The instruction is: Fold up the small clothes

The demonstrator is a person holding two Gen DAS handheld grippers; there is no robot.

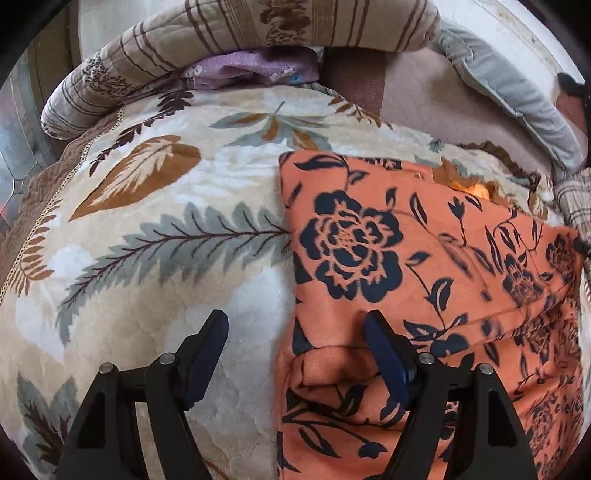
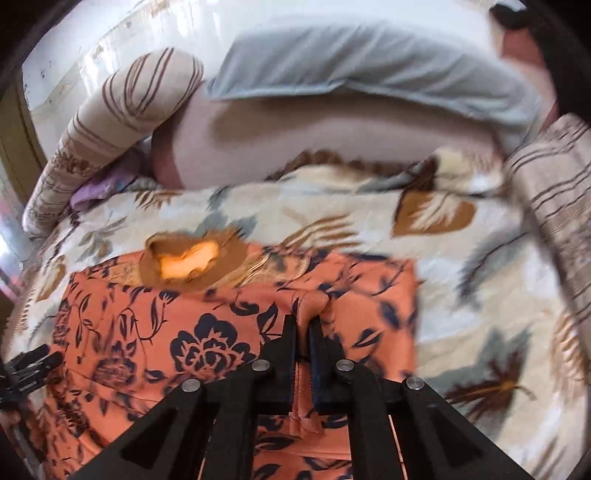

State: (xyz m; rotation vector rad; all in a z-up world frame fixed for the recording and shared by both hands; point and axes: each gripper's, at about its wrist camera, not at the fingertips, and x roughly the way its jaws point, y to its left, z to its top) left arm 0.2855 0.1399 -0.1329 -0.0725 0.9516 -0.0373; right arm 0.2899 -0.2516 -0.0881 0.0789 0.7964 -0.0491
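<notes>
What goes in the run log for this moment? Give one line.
task: fold small clothes | right gripper: shut on orange garment | left gripper: open over garment's edge | surface: blanket

Home bedroom, work surface = a bed. Plush leaf-print blanket [image 1: 155, 221] fills centre + lower left of left wrist view. Rolled striped beige quilt [image 1: 258, 33] along the top, purple floral fabric [image 1: 255, 68] tucked under it, grey pillow [image 1: 517, 99] upper right, pinkish-brown sheet [image 1: 424, 96] between them. Right wrist view shows same bedding: grey pillow across the top, quilt roll upper left, glossy white wall [image 2: 103, 48] behind. All soft furnishings, domestic prints, no benches/fixtures.
</notes>
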